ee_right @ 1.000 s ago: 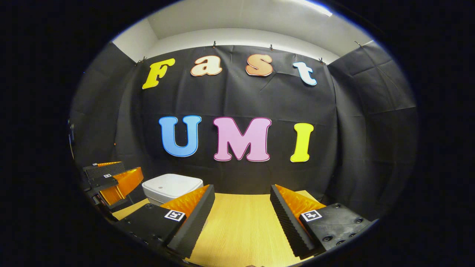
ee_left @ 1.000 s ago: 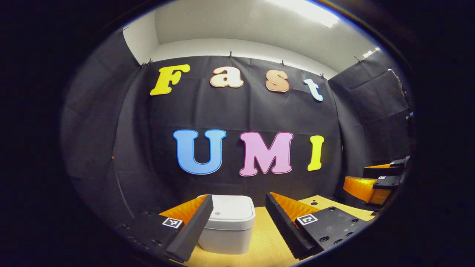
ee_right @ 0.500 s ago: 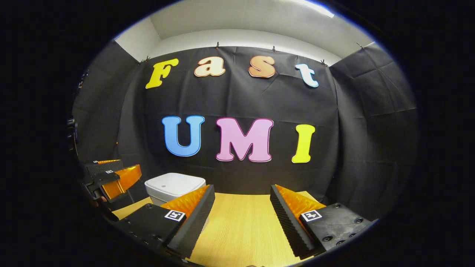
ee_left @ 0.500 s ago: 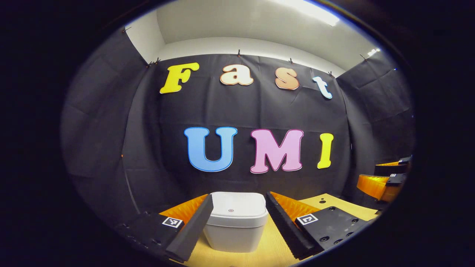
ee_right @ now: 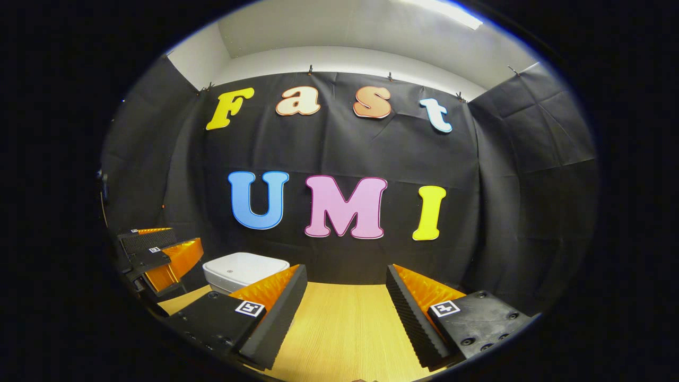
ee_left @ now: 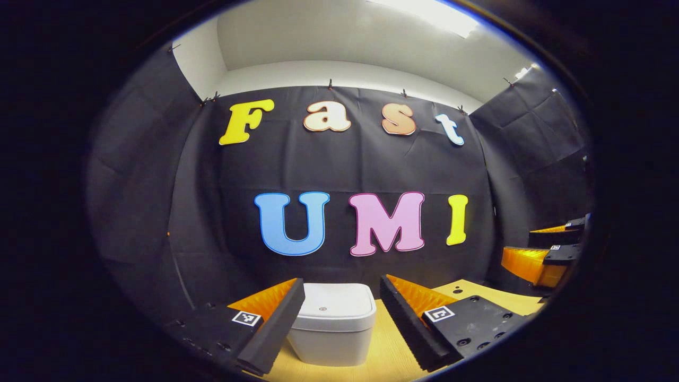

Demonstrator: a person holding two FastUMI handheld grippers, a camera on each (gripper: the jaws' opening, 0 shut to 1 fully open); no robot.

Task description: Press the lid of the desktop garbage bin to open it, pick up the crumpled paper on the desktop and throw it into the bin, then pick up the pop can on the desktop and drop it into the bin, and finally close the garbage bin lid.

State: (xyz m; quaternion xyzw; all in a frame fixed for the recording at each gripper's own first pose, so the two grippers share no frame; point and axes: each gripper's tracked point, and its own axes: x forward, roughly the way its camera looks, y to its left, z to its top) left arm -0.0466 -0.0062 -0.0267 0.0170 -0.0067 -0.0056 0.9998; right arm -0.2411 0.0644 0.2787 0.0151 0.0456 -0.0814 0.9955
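The white desktop bin (ee_left: 331,326) stands on the wooden table with its lid (ee_left: 337,305) down. My left gripper (ee_left: 339,318) is open, and the bin sits straight ahead between its fingers, a little beyond them. In the right gripper view the same bin (ee_right: 241,270) is at the left, partly behind my own left finger. My right gripper (ee_right: 345,313) is open over bare table, with nothing between its fingers. The left gripper (ee_right: 159,257) appears at the far left of that view, beside the bin. The right gripper (ee_left: 546,254) appears at the far right of the left gripper view.
The wooden table (ee_right: 345,329) runs back to the black cloth wall (ee_right: 345,148), which closes the booth on three sides. A small dark hole (ee_left: 457,291) marks the tabletop to the right of the bin.
The left gripper view has swung slightly, so the bin sits a bit lower and more central between the fingers than a second ago. Both grippers stay open. The right gripper has barely moved.
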